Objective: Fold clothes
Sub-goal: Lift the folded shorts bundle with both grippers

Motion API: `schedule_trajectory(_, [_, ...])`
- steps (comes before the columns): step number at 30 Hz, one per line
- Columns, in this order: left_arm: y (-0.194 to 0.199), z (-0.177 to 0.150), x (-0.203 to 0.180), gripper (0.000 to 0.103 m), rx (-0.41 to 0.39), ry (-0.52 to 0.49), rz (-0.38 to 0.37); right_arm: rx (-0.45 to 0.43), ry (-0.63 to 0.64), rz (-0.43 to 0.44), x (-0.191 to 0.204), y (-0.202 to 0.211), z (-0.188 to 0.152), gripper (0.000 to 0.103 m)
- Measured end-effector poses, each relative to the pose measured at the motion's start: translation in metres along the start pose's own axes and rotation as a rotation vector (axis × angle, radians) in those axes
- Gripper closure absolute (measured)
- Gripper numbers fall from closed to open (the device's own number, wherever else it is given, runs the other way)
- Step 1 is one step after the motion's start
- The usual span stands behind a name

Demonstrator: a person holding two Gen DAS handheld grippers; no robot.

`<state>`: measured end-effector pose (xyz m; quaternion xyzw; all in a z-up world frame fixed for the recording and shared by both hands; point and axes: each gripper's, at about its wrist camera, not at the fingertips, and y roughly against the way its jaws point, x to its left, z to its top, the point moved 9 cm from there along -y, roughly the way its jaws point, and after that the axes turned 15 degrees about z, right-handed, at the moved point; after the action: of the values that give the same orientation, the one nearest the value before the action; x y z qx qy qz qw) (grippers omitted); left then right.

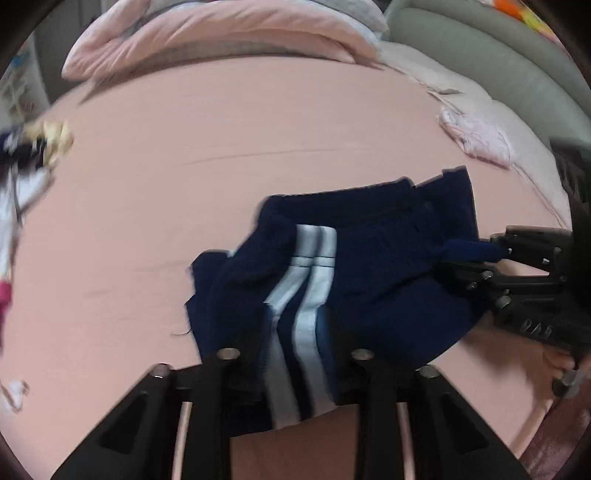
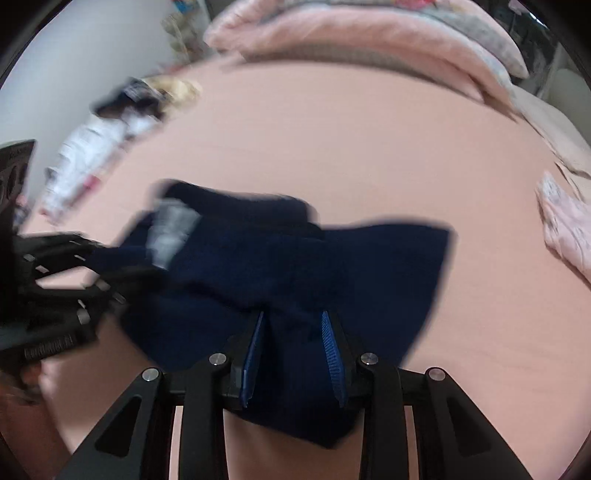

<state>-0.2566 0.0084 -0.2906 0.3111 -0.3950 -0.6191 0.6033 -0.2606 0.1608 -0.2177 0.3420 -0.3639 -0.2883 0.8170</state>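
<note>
Garment [image 1: 373,266]: laid on the bed [image 1: 221,155], near edge raised between both tools.
Left tool [image 1: 295,369]: at garment's left portion.
Right tool [image 2: 295,354]: at garment's right portion.
Quilt [image 1: 221,33]: at far edge.
Clothes heap [image 2: 107,136]: far left.

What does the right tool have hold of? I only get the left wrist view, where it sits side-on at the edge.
Observer: In its own view, the right tool is shut on plain navy cloth of the navy garment; no stripes there.
Operator: And its pads?
Observer: The blue pads are both visible, with a bunch of navy cloth between them.
Operator: Anything else on the bed I may miss?
Observer: A white garment lies stretched out near the far left edge of the pink sheet; your view shows only a blurred sliver.
</note>
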Motion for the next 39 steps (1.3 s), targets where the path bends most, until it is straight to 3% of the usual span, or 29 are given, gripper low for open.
schedule_trajectory(2, [0.012, 0.003, 0.023, 0.082, -0.022, 0.110, -0.014, -0.016, -0.059, 0.018, -0.009, 0.011, 0.000, 0.075])
schedule_trajectory(4, [0.024, 0.004, 0.040, 0.077, -0.060, 0.199, -0.052, -0.085, -0.104, 0.041, -0.012, 0.039, 0.006, 0.072])
schedule_trajectory(5, [0.028, 0.004, 0.046, 0.062, -0.078, 0.235, -0.080, -0.115, -0.124, 0.053, -0.013, 0.050, 0.009, 0.066])
schedule_trajectory(6, [0.027, 0.002, 0.050, 0.043, -0.072, 0.263, -0.106, -0.127, -0.141, 0.064, -0.013, 0.055, 0.010, 0.050])
schedule_trajectory(7, [0.024, 0.001, 0.052, 0.040, -0.064, 0.279, -0.123, -0.125, -0.165, 0.074, -0.012, 0.056, 0.009, 0.041])
schedule_trajectory(8, [0.019, -0.001, 0.052, 0.040, -0.052, 0.299, -0.130, -0.117, -0.182, 0.079, -0.011, 0.055, 0.007, 0.036])
schedule_trajectory(10, [0.009, -0.006, 0.048, 0.040, -0.011, 0.323, -0.135, -0.061, -0.185, 0.059, -0.011, 0.042, -0.003, 0.036])
schedule_trajectory(13, [0.003, -0.017, 0.037, 0.040, 0.039, 0.313, -0.125, 0.045, -0.217, -0.036, -0.032, 0.031, -0.036, 0.036])
schedule_trajectory(16, [0.007, -0.023, 0.046, 0.040, 0.030, 0.350, -0.128, 0.008, -0.296, -0.006, -0.040, 0.020, -0.041, 0.030])
schedule_trajectory(19, [0.008, -0.023, 0.045, 0.040, 0.021, 0.359, -0.132, -0.064, -0.281, 0.030, -0.042, 0.013, -0.028, 0.025])
schedule_trajectory(20, [0.008, -0.021, 0.039, 0.045, 0.021, 0.352, -0.148, -0.080, -0.263, 0.027, -0.042, 0.009, -0.025, 0.029])
schedule_trajectory(21, [0.007, -0.020, 0.032, 0.072, 0.028, 0.354, -0.177, -0.085, -0.244, 0.019, -0.039, 0.005, -0.022, 0.041])
schedule_trajectory(22, [0.007, -0.019, 0.028, 0.079, 0.039, 0.365, -0.186, -0.088, -0.226, 0.020, -0.036, 0.001, -0.019, 0.051])
schedule_trajectory(24, [0.011, -0.016, 0.022, 0.088, 0.026, 0.365, -0.162, -0.090, -0.224, 0.085, -0.025, 0.000, -0.016, 0.084])
schedule_trajectory(25, [0.015, -0.014, 0.019, 0.088, 0.018, 0.362, -0.153, -0.095, -0.236, 0.123, -0.022, 0.001, -0.015, 0.088])
schedule_trajectory(29, [0.050, 0.009, -0.003, 0.089, -0.044, 0.303, -0.195, -0.103, -0.280, 0.202, -0.019, 0.019, -0.008, 0.089])
schedule_trajectory(35, [0.089, 0.082, -0.079, 0.089, -0.156, 0.170, -0.289, -0.141, -0.181, 0.115, -0.033, 0.079, 0.040, 0.089])
schedule_trajectory(39, [0.087, 0.136, -0.138, 0.089, -0.187, 0.105, -0.353, -0.203, -0.178, 0.015, -0.082, 0.119, 0.071, 0.089])
